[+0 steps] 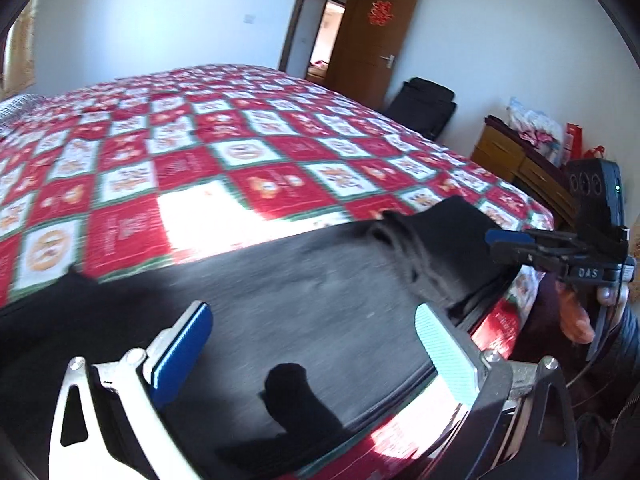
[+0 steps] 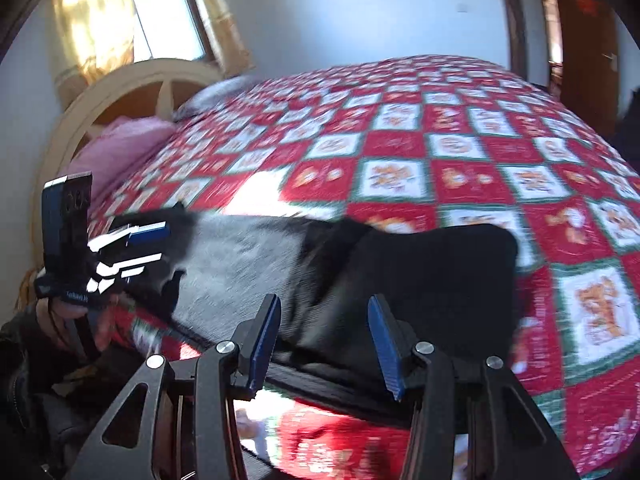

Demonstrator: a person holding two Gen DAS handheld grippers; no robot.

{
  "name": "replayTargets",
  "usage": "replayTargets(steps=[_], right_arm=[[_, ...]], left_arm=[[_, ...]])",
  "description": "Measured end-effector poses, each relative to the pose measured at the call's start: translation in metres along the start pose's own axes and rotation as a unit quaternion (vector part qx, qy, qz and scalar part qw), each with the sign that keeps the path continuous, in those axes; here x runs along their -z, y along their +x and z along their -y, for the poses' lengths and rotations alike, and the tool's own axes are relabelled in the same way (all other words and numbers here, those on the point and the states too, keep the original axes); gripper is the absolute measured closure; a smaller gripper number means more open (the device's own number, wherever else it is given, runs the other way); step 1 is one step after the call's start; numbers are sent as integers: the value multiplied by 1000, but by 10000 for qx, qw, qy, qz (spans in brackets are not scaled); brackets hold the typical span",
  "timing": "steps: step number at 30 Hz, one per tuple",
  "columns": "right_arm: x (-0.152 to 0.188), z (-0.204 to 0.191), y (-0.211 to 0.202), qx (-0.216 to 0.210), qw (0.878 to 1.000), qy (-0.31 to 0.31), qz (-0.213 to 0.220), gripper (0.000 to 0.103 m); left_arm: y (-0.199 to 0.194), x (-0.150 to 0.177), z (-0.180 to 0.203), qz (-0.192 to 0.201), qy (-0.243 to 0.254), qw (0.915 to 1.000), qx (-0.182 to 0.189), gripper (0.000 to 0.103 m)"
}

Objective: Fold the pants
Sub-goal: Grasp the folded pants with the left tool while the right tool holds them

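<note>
One pair of dark pants (image 1: 304,280) lies along the near edge of the bed (image 1: 248,148), spread flat across the red, white and green checkered quilt (image 2: 460,152). At one end the cloth is bunched and doubled over into a thicker black mass (image 2: 432,272); the rest lies as a single greyer layer. The near hem runs along the side of the mattress, and its far left part is cut off by the frame in the left wrist view. Motion blur softens all the fabric detail, so waistband and legs cannot be told apart.

Two hand-held grippers are in view. The left hand-held gripper (image 1: 316,340) hangs above the flat part of the pants with its fingers spread wide and nothing between them. The right hand-held gripper (image 2: 324,340) sits over the bunched end, its blue pads apart and not pressing the cloth; whether they touch it is hard to judge.

Part of a hand (image 1: 576,316) shows under the right tool. Beyond the bed stand one open brown door (image 1: 376,36), one wooden dresser (image 1: 516,160), one cream headboard (image 2: 132,92) and one pink pillow (image 2: 120,144).
</note>
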State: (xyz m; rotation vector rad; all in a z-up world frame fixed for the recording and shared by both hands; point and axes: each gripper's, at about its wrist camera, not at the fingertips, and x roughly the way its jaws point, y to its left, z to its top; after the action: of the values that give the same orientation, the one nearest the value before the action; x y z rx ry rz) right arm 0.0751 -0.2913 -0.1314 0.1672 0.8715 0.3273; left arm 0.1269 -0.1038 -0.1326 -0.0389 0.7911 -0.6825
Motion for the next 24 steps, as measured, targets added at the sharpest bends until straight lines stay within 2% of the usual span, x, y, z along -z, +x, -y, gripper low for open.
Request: replayTargets(steps=[2, 4, 7, 9, 13, 14, 16, 20, 22, 24], right_arm=[[0, 23, -5, 127, 9986, 465, 209, 55], [3, 50, -6, 229, 9934, 1046, 405, 55], [6, 70, -2, 286, 9861, 1550, 519, 55], [5, 72, -2, 301, 9849, 1595, 599, 55], [3, 65, -10, 429, 9857, 1402, 835, 55], [2, 63, -13, 418, 9853, 1383, 907, 55], [1, 60, -17, 346, 9860, 1347, 924, 55], [2, 35, -16, 348, 9946, 673, 706, 55], [6, 9, -13, 388, 9976, -36, 578, 55], [15, -26, -11, 535, 9929, -926, 525, 55]], left_arm=[[15, -8, 10, -150, -74, 9995, 250, 2], [29, -15, 21, -271, -121, 9987, 418, 9], [52, -22, 35, -477, -182, 9970, 580, 17], [65, -25, 42, -610, -301, 9954, 673, 25], [74, -23, 54, -703, -318, 9945, 714, 27], [75, -22, 57, -725, -275, 9945, 707, 32], [75, -22, 58, -753, -241, 9945, 692, 33], [69, -25, 42, -618, -458, 9950, 635, 29], [63, -26, 31, -538, -603, 9949, 597, 29], [56, -27, 24, -432, -571, 9961, 515, 29]])
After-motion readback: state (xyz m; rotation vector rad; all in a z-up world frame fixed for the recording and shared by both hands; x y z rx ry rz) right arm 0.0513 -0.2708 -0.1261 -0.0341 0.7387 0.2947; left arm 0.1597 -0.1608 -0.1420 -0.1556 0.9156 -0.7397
